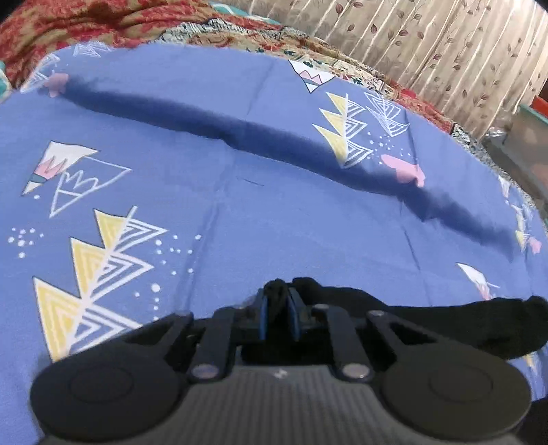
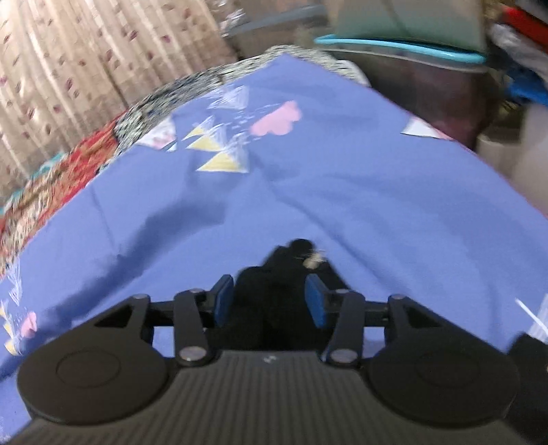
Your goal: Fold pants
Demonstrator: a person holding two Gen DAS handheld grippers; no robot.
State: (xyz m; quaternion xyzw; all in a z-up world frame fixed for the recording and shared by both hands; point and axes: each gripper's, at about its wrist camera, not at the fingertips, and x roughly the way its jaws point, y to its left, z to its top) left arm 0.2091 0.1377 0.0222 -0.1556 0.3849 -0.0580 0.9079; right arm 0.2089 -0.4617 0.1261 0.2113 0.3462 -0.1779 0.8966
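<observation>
The black pants (image 1: 445, 321) lie on a blue sheet (image 1: 239, 191) printed with triangles. In the left wrist view a bunched edge of them sits pinched between the blue pads of my left gripper (image 1: 278, 303), which is shut on it. The rest of the garment trails off to the right. In the right wrist view my right gripper (image 2: 269, 291) stands open, its blue pads (image 2: 222, 299) set apart. A dark fold of the pants (image 2: 294, 251) lies between the pads and reaches just past them; they do not press on it. This view is blurred.
A red and patterned quilt (image 1: 102, 24) shows past the sheet's far edge, with a leaf-print curtain (image 1: 445, 51) behind it. A container with a teal rim (image 2: 400, 49) stands beyond the sheet's corner on the right.
</observation>
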